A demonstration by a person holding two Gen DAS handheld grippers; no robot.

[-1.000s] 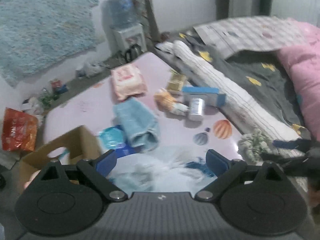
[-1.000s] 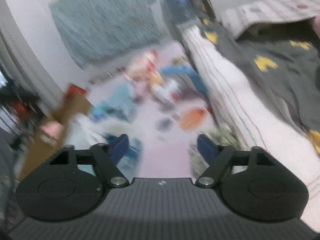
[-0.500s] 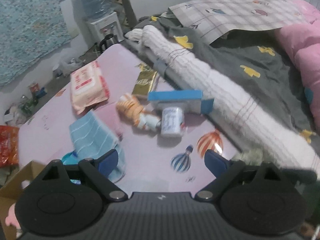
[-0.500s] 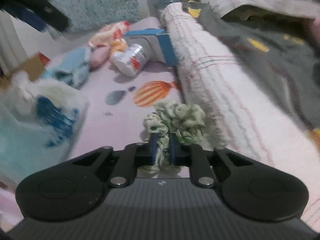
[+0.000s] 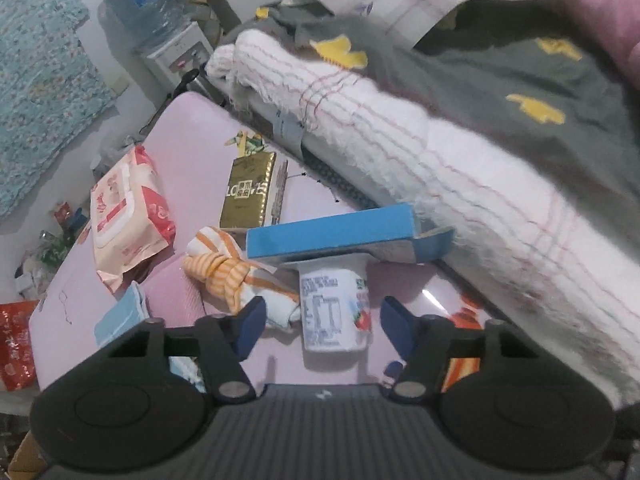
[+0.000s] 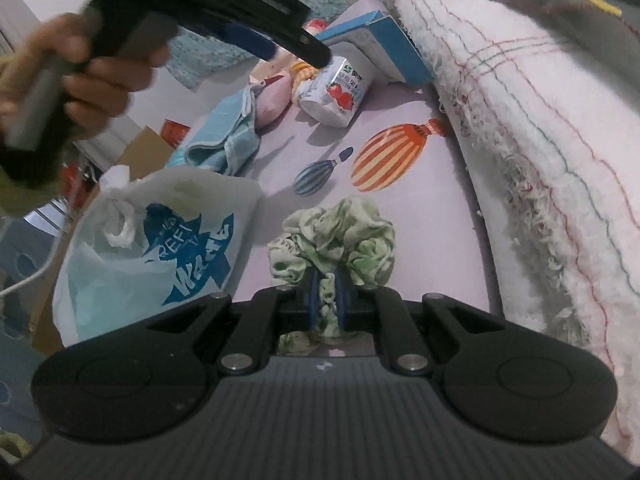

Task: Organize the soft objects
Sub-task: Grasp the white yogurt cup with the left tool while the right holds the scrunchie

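Note:
My right gripper (image 6: pixel 325 292) is shut on a green-and-white scrunchie (image 6: pixel 340 240) on the pink table (image 6: pixel 420 200). A white plastic bag with blue print (image 6: pixel 160 248) stands open to its left. My left gripper (image 5: pixel 322 320) is open and empty above the table, with a yogurt cup (image 5: pixel 332 308) between its fingers and an orange striped cloth (image 5: pixel 228 272) just left of it. The left gripper also shows in the right wrist view (image 6: pixel 292 50), held in a hand. A light blue towel (image 6: pixel 224 136) lies beyond the bag.
A blue box (image 5: pixel 332 236), a gold packet (image 5: pixel 248 196) and a wet-wipes pack (image 5: pixel 124 216) lie on the table. A rolled white blanket (image 5: pixel 440 168) and bedding border the right side. A cardboard box (image 6: pixel 140 152) stands beyond the table's left edge.
My left gripper has moved forward over the table, away from the bag, toward the yogurt cup. My right gripper has closed on the scrunchie and holds it.

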